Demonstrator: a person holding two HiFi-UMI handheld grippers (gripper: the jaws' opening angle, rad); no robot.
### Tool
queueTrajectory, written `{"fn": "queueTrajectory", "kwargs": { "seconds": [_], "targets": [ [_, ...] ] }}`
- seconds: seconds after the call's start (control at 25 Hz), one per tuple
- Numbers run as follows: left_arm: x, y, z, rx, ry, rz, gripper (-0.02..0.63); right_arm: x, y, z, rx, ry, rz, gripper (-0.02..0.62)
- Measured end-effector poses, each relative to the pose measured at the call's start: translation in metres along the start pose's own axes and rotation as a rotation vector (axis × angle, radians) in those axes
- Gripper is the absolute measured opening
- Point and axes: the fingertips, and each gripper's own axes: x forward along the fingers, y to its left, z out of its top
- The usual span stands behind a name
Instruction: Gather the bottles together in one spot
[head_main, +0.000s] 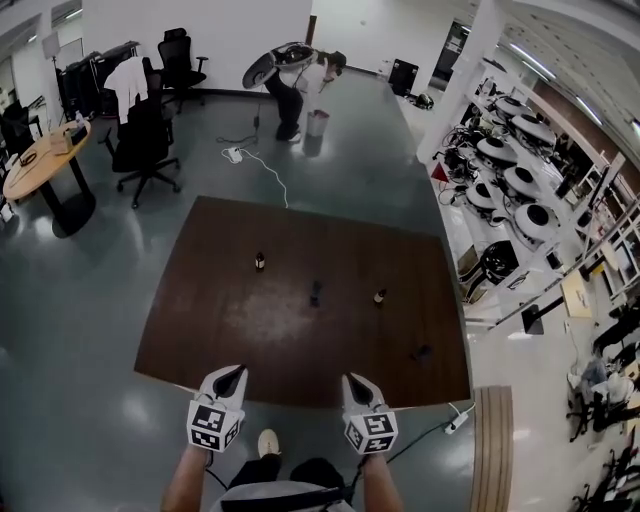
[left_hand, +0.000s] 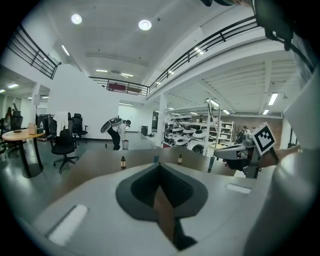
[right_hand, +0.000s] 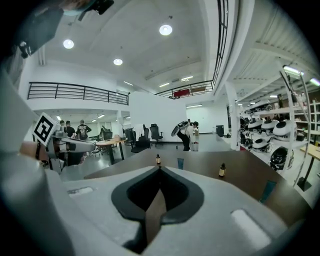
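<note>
Head view puts your left gripper (head_main: 230, 375) and right gripper (head_main: 357, 383) at the near edge of the table (head_main: 200, 330), each claw pressed together on nothing. The left bottle (head_main: 260, 261) and right bottle (head_main: 380, 296) stand mid-table, well apart. Spread a claw before reaching, and come in low. Beyond are a grey floor, a chair (head_main: 143, 140) and a stooping person (head_main: 295, 85).

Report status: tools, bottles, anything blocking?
Left tool, right tool shut, empty, at table near edge. Left brown bottle, right brown bottle, middle blue bottle, near-right bottle all apart. Nothing blocking.
</note>
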Motion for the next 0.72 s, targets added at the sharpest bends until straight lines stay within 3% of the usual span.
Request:
{"fn": "queueTrajectory", "kwargs": {
  "seconds": [0.44, 0.72],
  "targets": [
    [0.034, 0.036, -0.002, -0.009, 0.017, 0.022, -0.002, 0.056, -0.017, 0.007, -0.017, 0.002, -0.001, 0.002],
    [0.071, 0.06, 0.008, -0.007, 0.006, 0.076, -0.001, 0.108, -0.036, 0.016, -0.045, -0.018, 0.061, 0.002]
  ]
}}
